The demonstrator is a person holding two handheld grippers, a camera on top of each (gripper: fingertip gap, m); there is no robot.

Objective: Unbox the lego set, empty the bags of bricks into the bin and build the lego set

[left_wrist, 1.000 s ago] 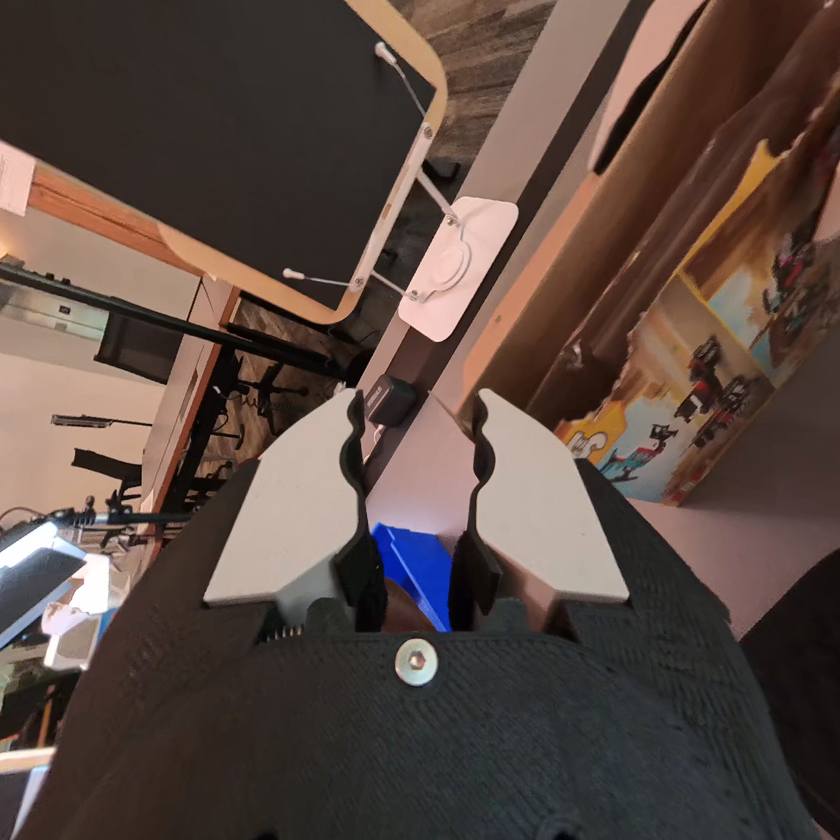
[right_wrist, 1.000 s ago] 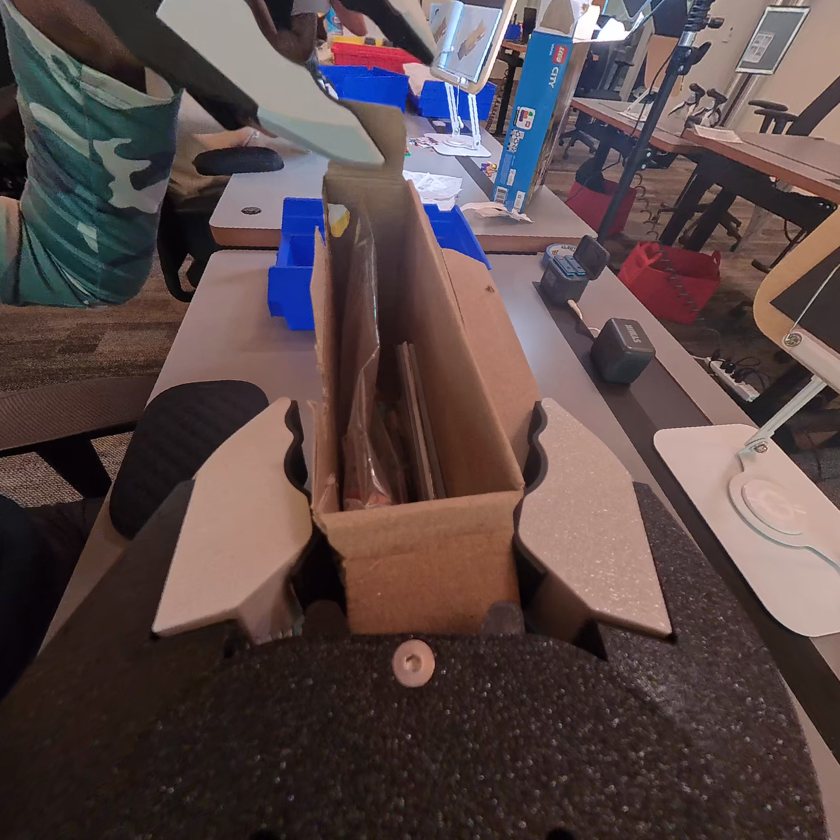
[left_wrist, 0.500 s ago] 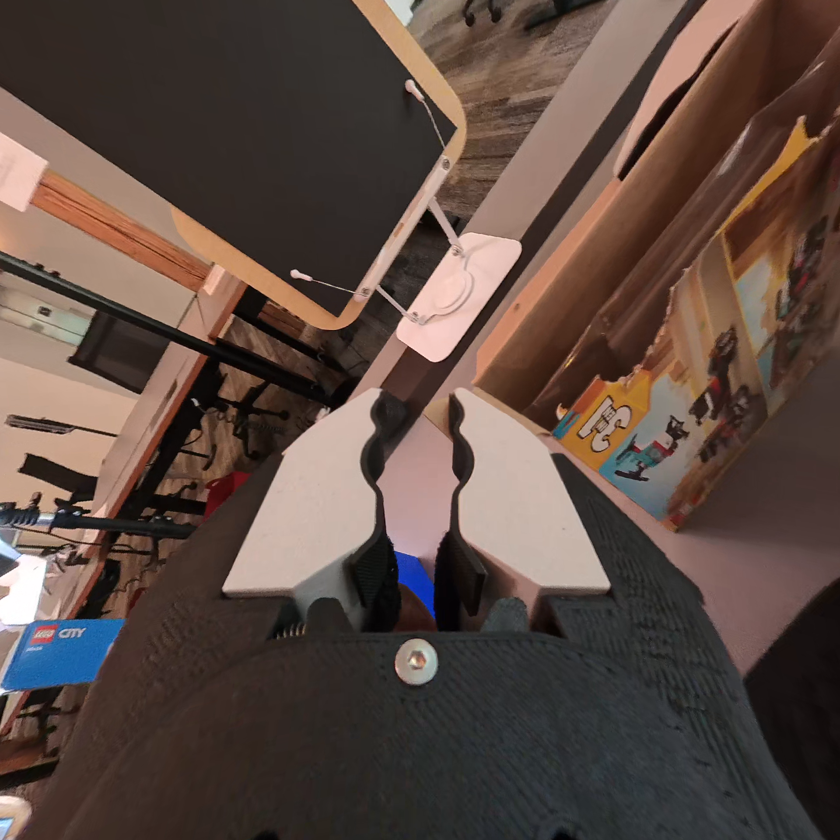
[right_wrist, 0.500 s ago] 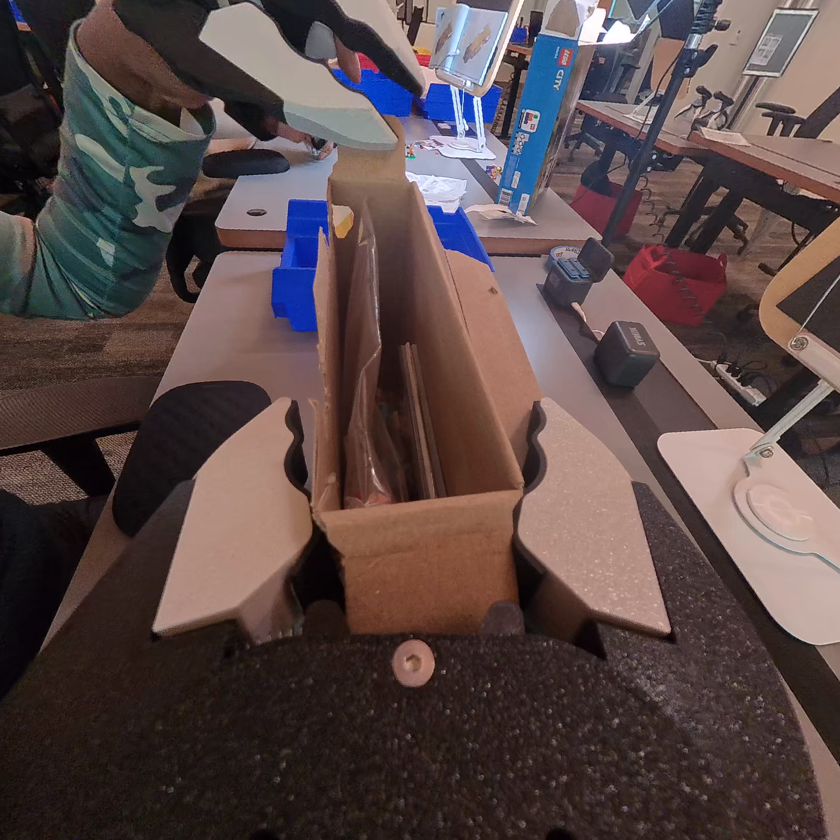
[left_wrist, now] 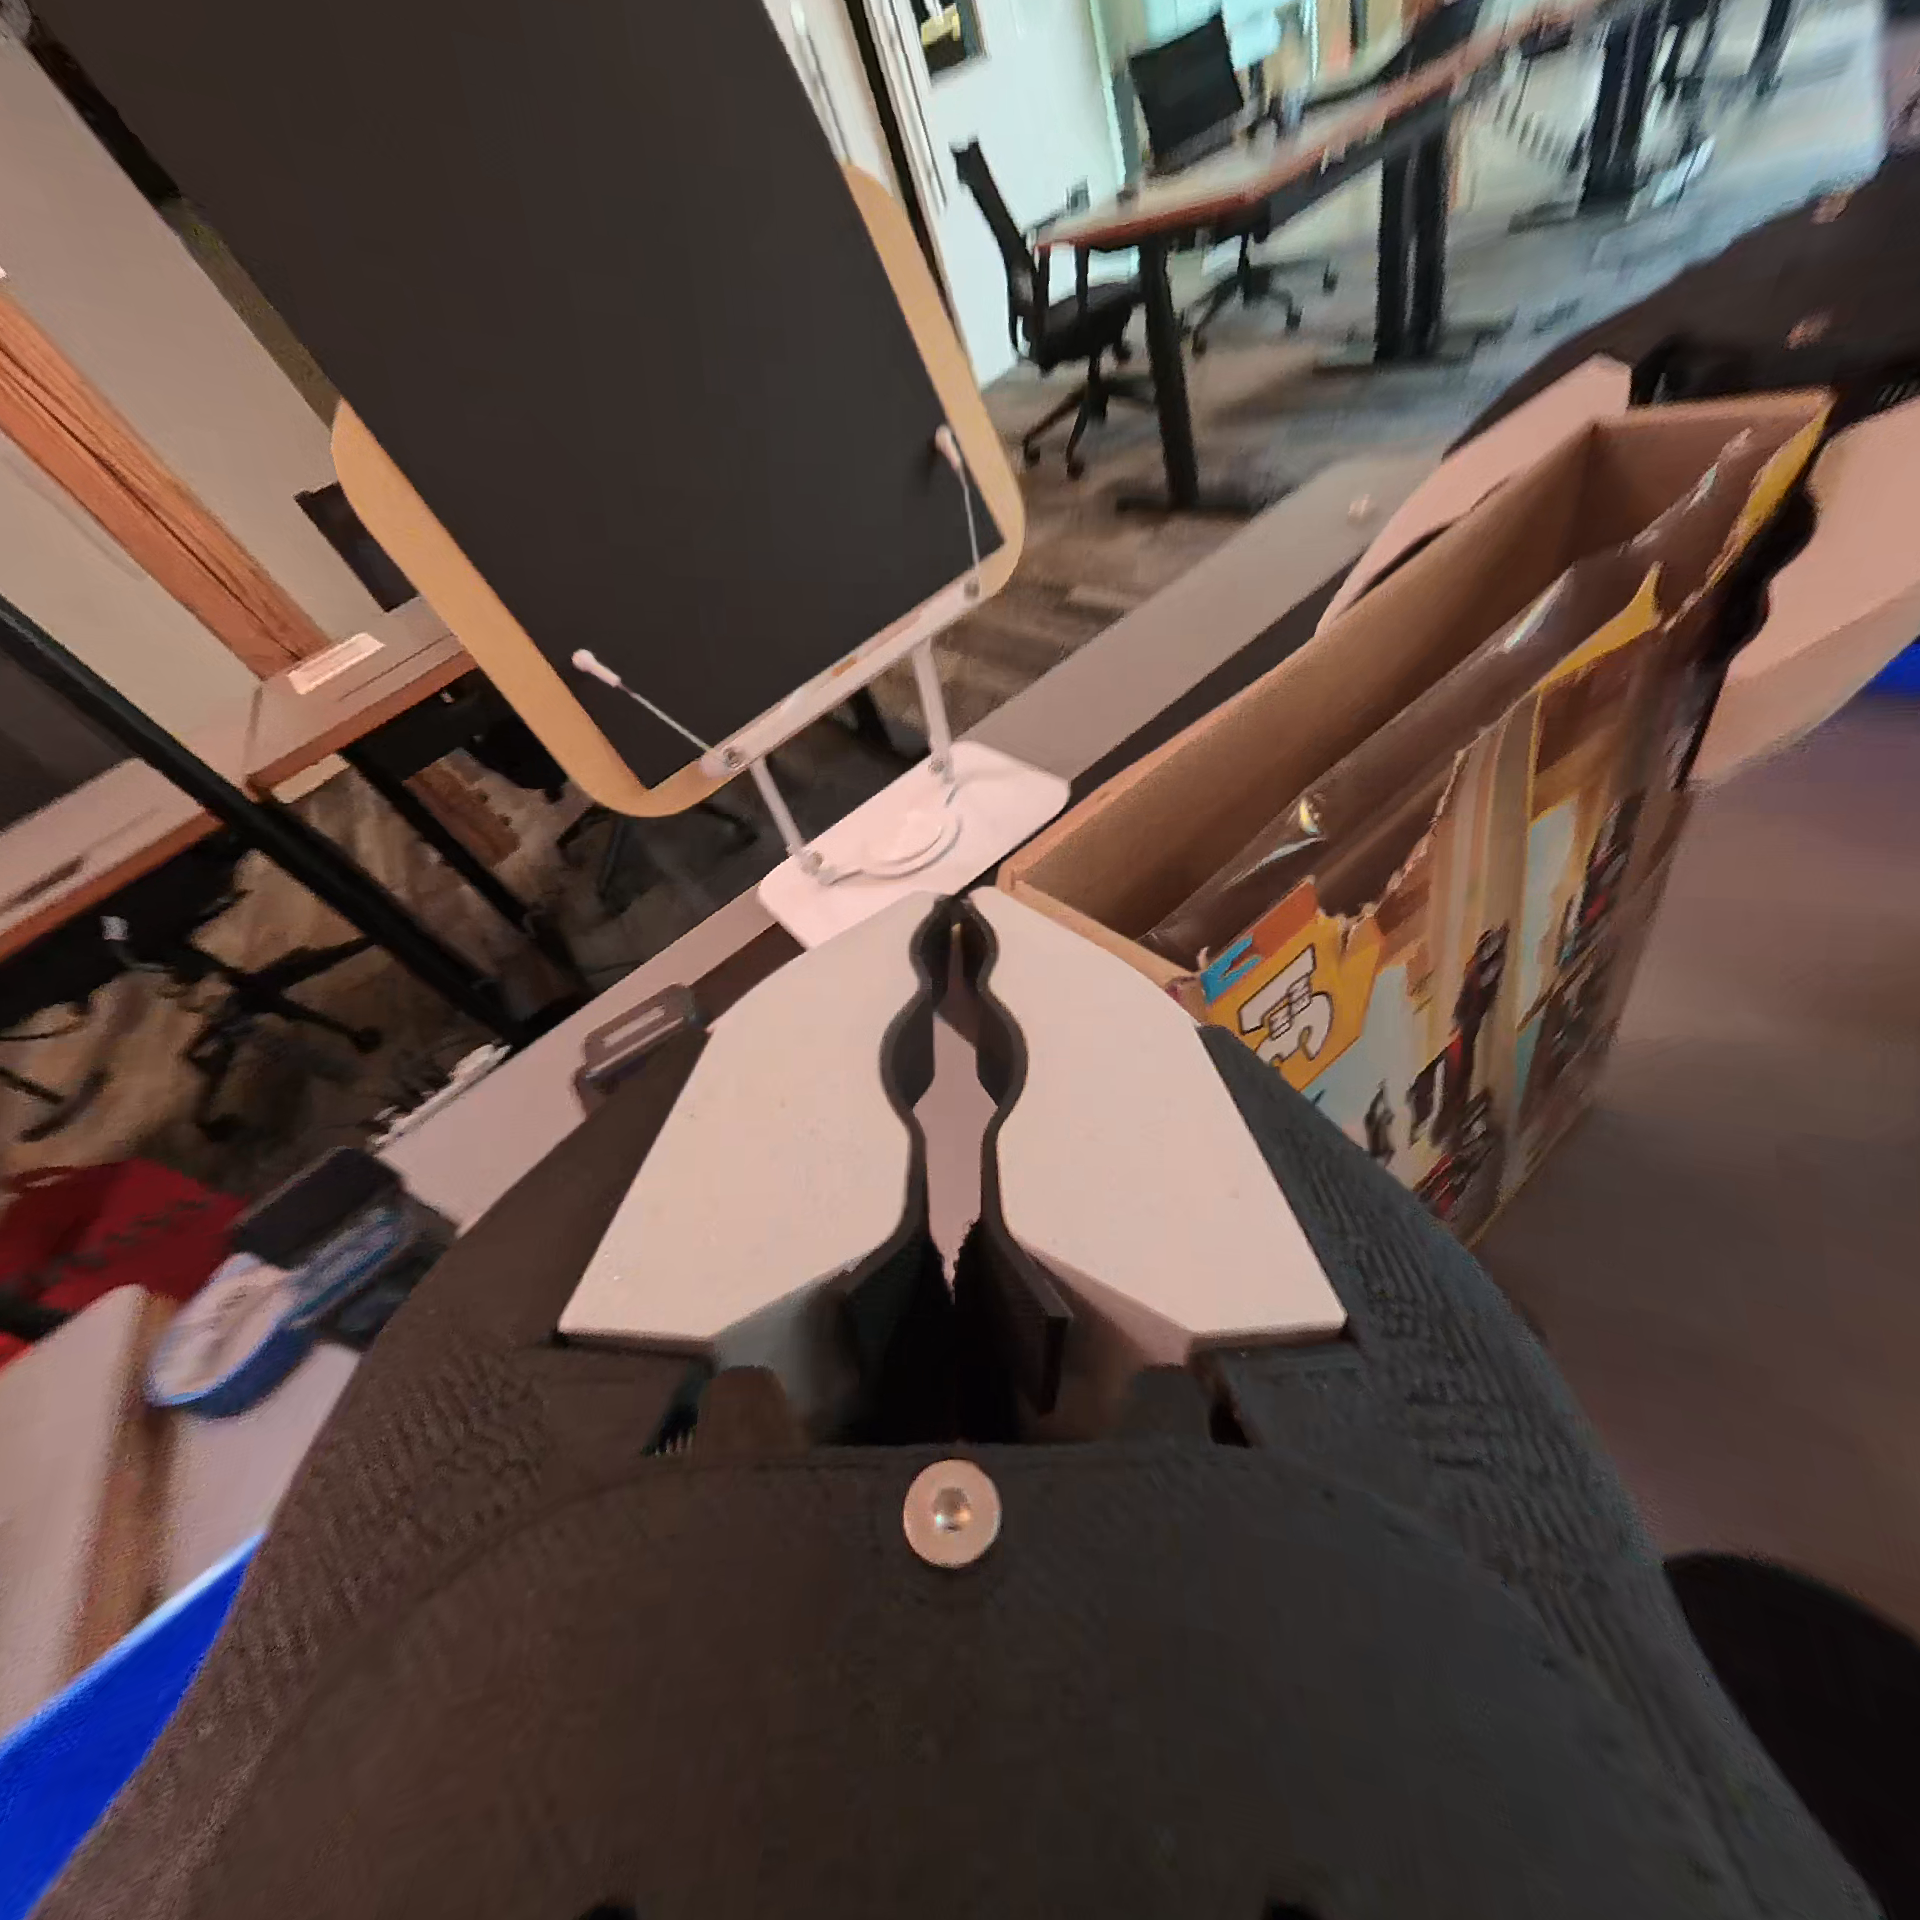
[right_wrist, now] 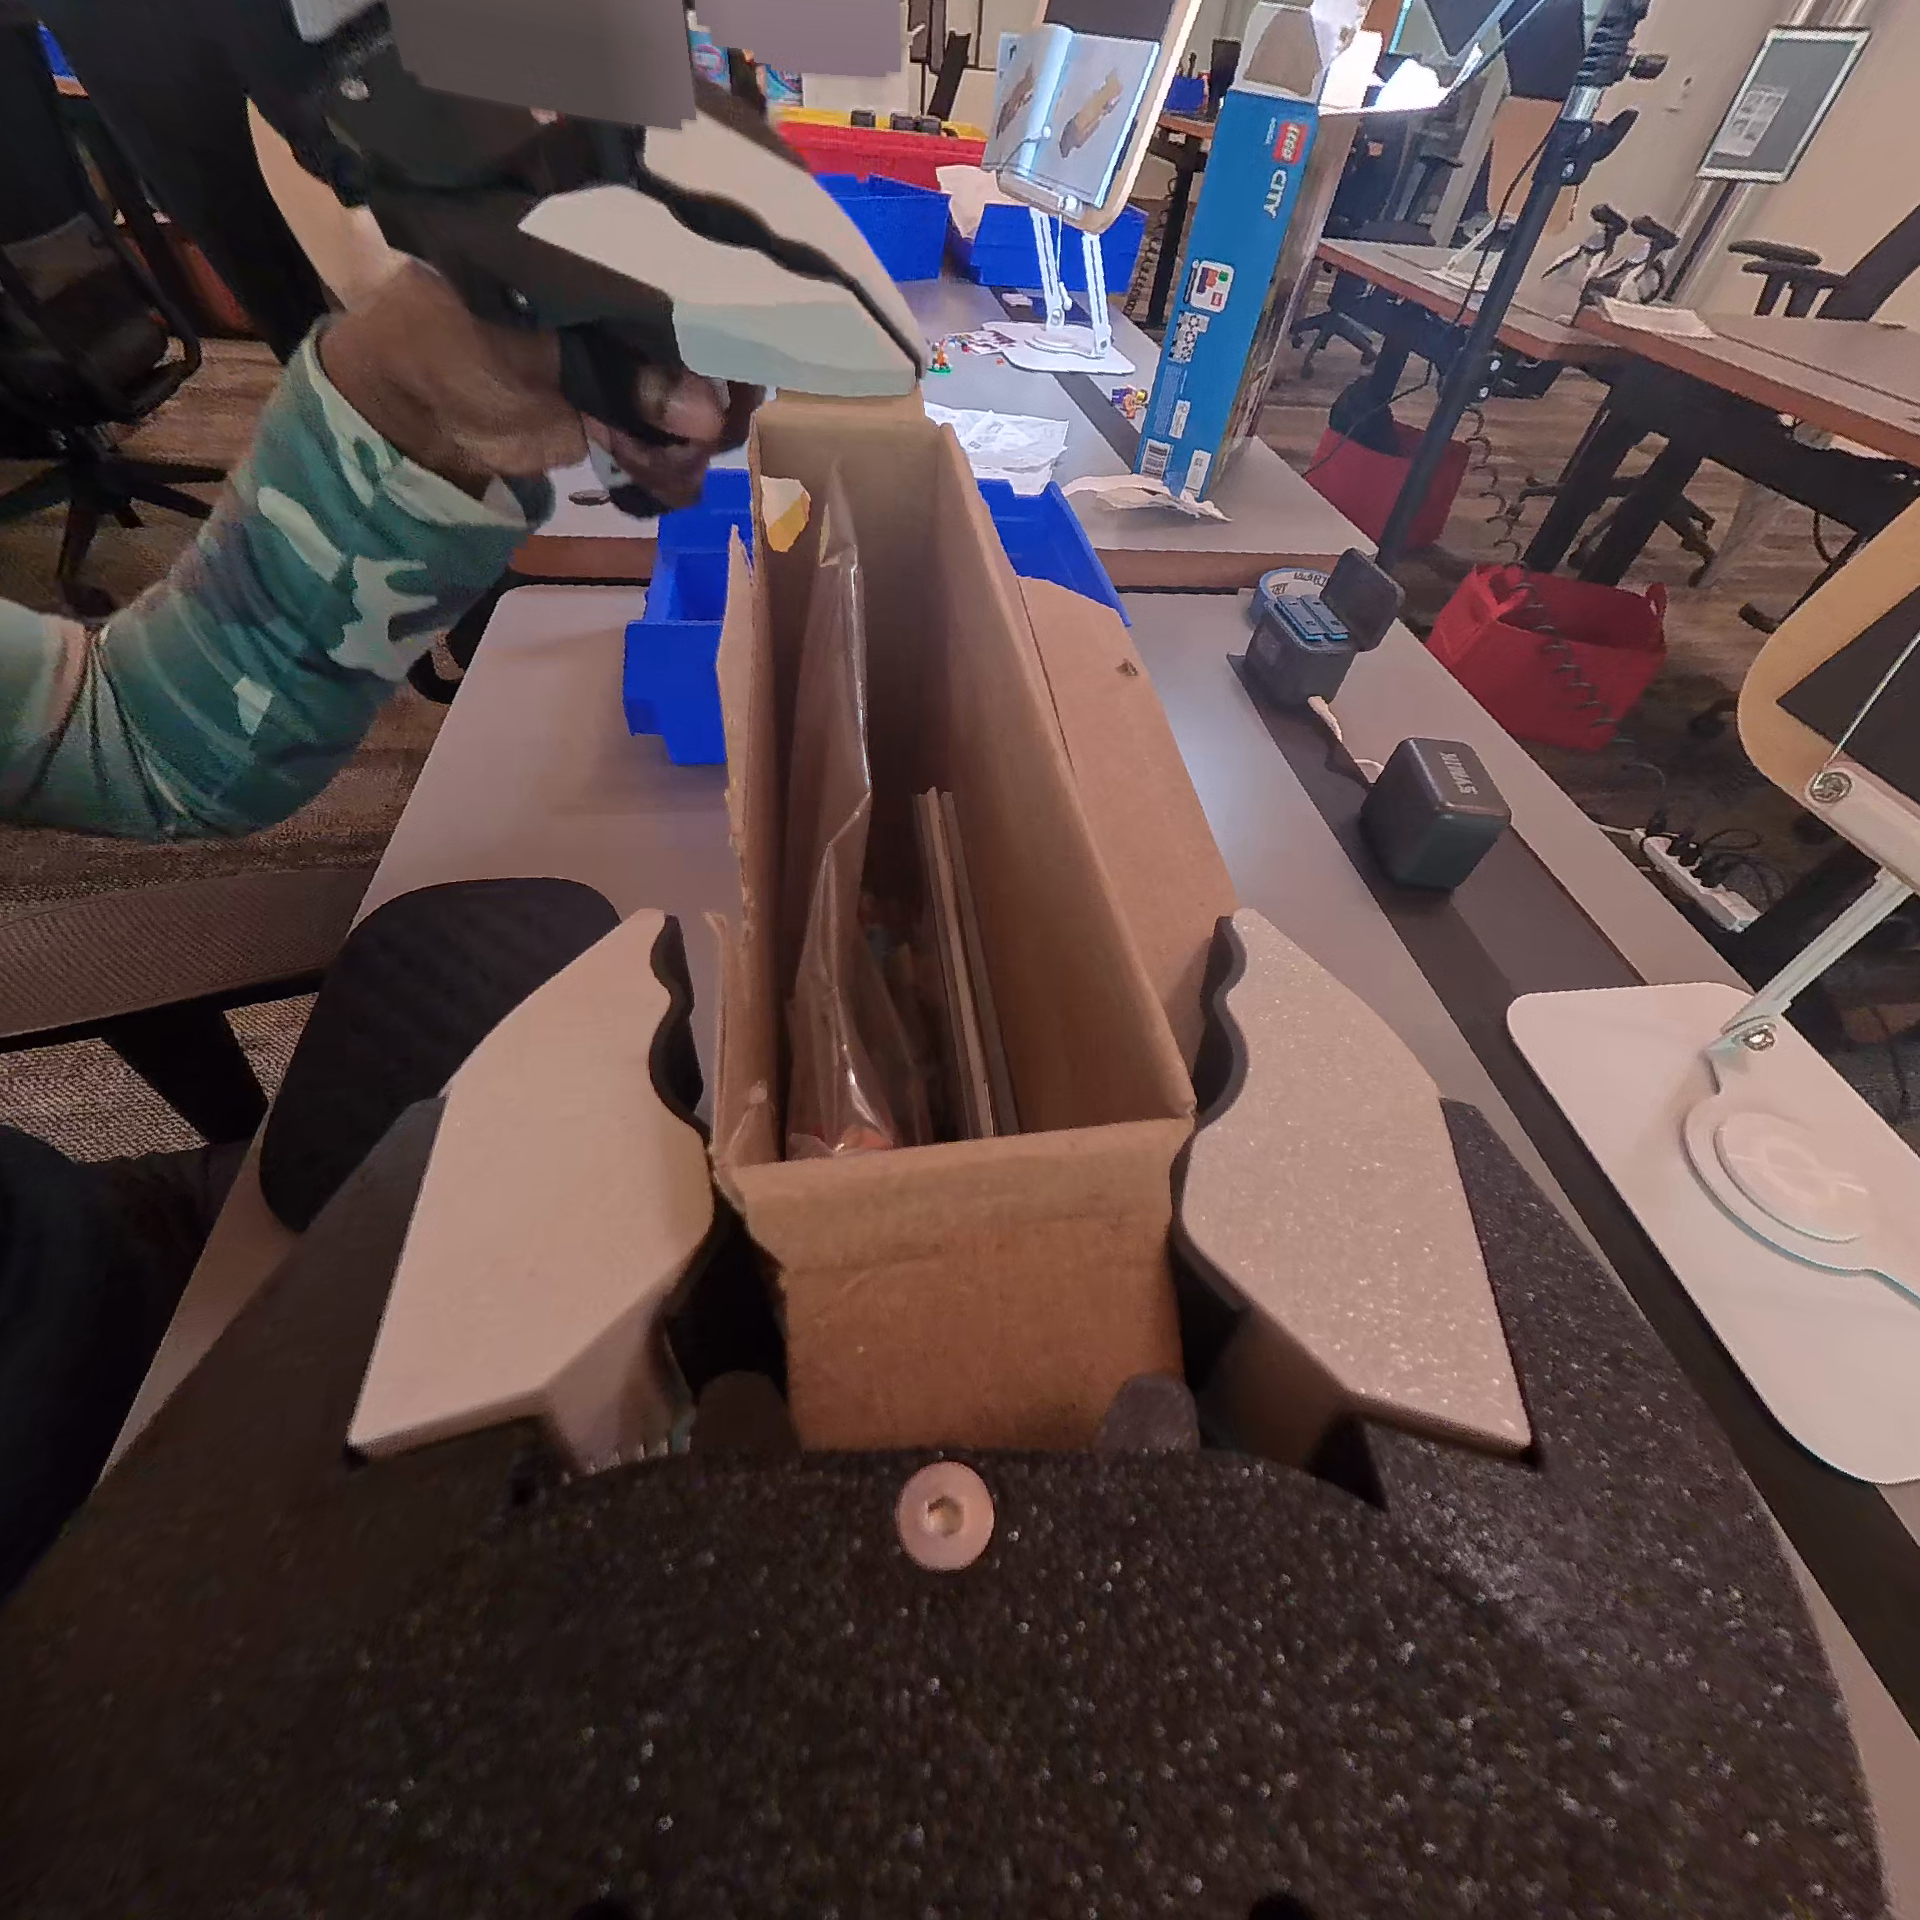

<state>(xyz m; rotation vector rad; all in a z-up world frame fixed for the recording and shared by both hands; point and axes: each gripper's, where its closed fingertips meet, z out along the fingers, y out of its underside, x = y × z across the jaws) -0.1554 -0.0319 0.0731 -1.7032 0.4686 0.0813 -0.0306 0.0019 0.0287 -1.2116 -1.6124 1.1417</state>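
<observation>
The open cardboard lego box (right_wrist: pixel 977 1278) lies lengthwise on the grey table (right_wrist: pixel 540 810). My right gripper (right_wrist: pixel 945 935) is shut on its near end, one finger on each side wall. Inside the box are a clear plastic bag (right_wrist: pixel 831 935) of bricks and flat booklets (right_wrist: pixel 966 935). My left gripper (left_wrist: pixel 956 920) is shut and empty, with the box's printed side (left_wrist: pixel 1507 935) to its right. In the right wrist view the left gripper (right_wrist: pixel 904 364) hovers at the top of the box's far flap (right_wrist: pixel 831 436). The blue bin (right_wrist: pixel 675 665) sits behind the box.
A tablet on a white stand (left_wrist: pixel 623 364) stands on the table's right side, with its base (right_wrist: pixel 1766 1195) near my right gripper. A black cube (right_wrist: pixel 1434 821) and a small case (right_wrist: pixel 1299 644) lie along the table's dark strip. A camo sleeve (right_wrist: pixel 260 623) reaches in from the left.
My left gripper has closed from open and swung round beside the box's far end. My right gripper still holds the box's near end.
</observation>
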